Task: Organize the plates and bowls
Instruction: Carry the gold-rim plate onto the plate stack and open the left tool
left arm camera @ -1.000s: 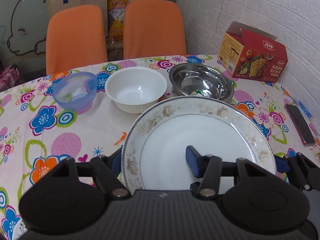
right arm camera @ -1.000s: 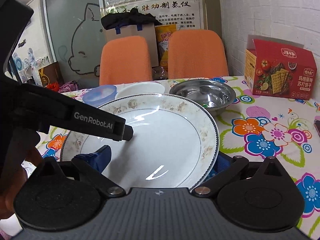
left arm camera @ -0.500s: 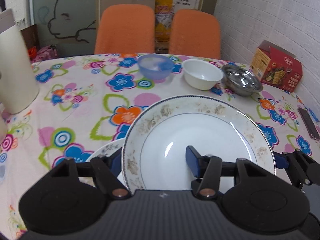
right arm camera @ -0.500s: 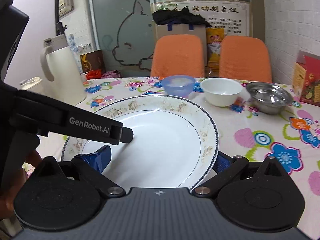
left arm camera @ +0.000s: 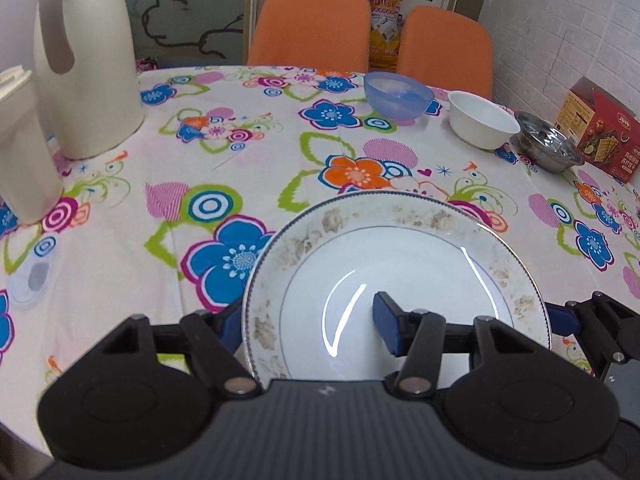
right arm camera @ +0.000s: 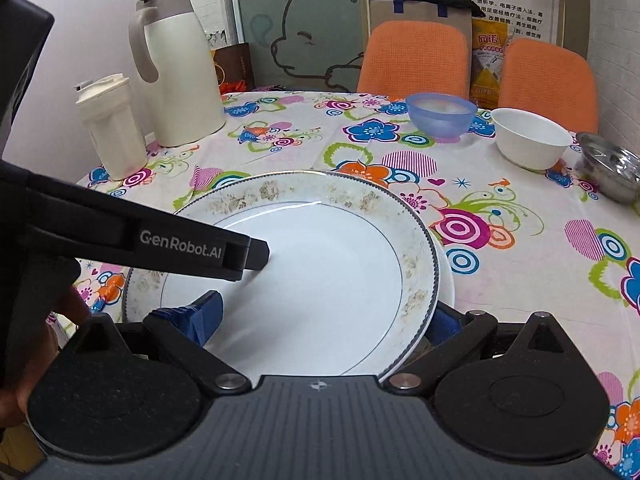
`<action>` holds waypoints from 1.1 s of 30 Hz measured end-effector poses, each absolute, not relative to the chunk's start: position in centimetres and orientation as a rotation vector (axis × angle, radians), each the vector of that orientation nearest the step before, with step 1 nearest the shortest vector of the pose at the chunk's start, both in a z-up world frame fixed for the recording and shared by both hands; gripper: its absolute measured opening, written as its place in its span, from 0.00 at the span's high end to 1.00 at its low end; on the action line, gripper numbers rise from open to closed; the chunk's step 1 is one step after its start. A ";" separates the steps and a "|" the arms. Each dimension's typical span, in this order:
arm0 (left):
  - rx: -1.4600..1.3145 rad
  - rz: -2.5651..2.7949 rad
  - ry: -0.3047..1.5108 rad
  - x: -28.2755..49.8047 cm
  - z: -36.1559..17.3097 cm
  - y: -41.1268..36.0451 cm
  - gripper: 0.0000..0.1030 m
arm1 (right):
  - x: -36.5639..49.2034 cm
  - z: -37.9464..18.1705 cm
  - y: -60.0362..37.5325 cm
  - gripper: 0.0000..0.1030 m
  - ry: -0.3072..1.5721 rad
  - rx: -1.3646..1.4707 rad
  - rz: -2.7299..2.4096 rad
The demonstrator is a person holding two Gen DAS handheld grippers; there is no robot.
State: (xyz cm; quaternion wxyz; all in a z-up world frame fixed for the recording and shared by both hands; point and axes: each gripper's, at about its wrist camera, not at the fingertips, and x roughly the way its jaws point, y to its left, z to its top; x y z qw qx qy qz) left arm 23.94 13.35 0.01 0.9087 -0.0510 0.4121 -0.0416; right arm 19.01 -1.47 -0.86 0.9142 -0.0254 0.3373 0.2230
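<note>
- Two grippers hold one floral-rimmed plate [left arm camera: 396,264] between them, above the flowered tablecloth [left arm camera: 248,168].
- Left gripper [left arm camera: 308,328]: jaws clamped on the plate's rim at the plate's 6 to 7 o'clock in the left wrist view. One blue pad [left arm camera: 386,322] presses on the plate's upper face; the other finger sits under the rim at the 9 o'clock side.
- Right gripper [right arm camera: 324,320]: jaws clamped on the same plate. One blue pad [right arm camera: 200,316] lies on the plate's upper face at 7 o'clock in the right wrist view; the other finger is below the rim at 4 o'clock.
- In the right wrist view, the left gripper's finger marked "GenRobot.AI" enters from 9 o'clock and its tip rests on the plate's white centre.
- A second white plate [right arm camera: 446,280] shows as a thin crescent under the held plate at 3 o'clock. Whether the two plates touch cannot be told.
- Three bowls stand in a row at 1 to 2 o'clock on the table: blue bowl [left arm camera: 398,96], white bowl [left arm camera: 482,124], steel bowl [left arm camera: 548,146]. The white and steel bowls sit just beside each other.
- A tall cream thermos jug [right arm camera: 178,68] and a smaller cream lidded container [right arm camera: 110,128] stand at 10 o'clock.
- A red cracker box [left arm camera: 600,136] stands just beyond the steel bowl.
- Two orange chairs [right arm camera: 414,60] stand behind the table at 12 o'clock.
</note>
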 end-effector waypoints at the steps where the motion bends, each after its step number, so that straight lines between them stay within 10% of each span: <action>1: -0.106 -0.093 0.841 23.9 0.0 13.5 0.45 | 19.0 -0.8 -1.5 0.13 0.692 -0.057 0.457; 33: -0.068 -0.147 0.688 21.9 3.7 10.1 0.29 | 17.5 0.7 -9.2 0.15 0.600 0.156 0.331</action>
